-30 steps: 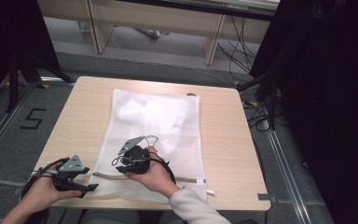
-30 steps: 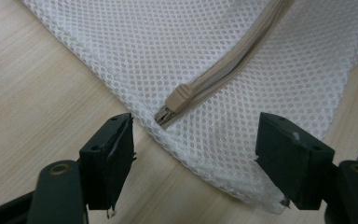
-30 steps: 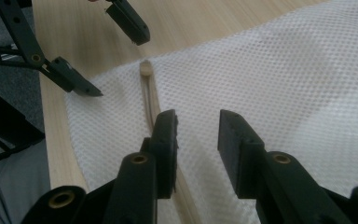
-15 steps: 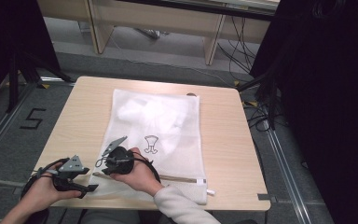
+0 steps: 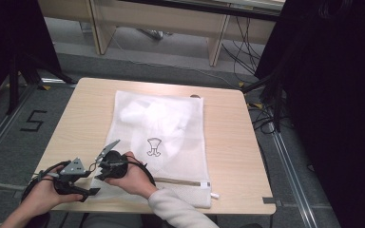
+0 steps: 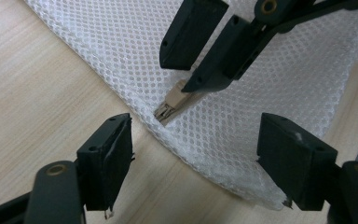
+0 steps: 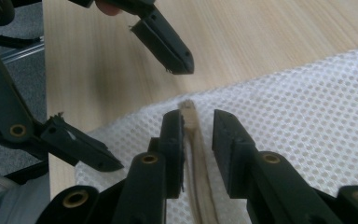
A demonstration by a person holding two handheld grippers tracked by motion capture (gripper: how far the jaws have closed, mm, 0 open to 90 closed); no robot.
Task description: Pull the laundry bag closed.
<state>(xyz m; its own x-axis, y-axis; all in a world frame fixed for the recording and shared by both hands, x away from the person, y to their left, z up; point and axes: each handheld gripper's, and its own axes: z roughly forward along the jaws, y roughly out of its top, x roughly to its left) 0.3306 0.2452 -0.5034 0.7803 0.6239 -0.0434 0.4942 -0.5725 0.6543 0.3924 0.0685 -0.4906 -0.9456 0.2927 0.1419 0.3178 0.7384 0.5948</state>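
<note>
A white mesh laundry bag [image 5: 166, 128] lies flat on the wooden table [image 5: 228, 142], with a beige zipper [image 5: 180, 181] along its near edge. My right gripper [image 5: 100, 164] is at the zipper's left end. Its jaws [image 7: 198, 121] straddle the beige zipper strip [image 7: 200, 186]. They have just been closing, and a gap remains on one side, so they do not clamp it. My left gripper [image 5: 91, 183] waits just left of it at the bag's near left corner. Its jaws [image 6: 200, 172] stand wide open over the mesh edge, short of the zipper pull [image 6: 172, 102].
White clothing shows through the mesh in the bag's far half, beside a small printed emblem [image 5: 154, 147]. Bare tabletop lies left and right of the bag. Past the table stand desk legs and cables on the grey floor [image 5: 171, 52].
My right gripper has moved left along the bag's near edge to the zipper's left end, close to the left gripper. The left hand has stayed put.
</note>
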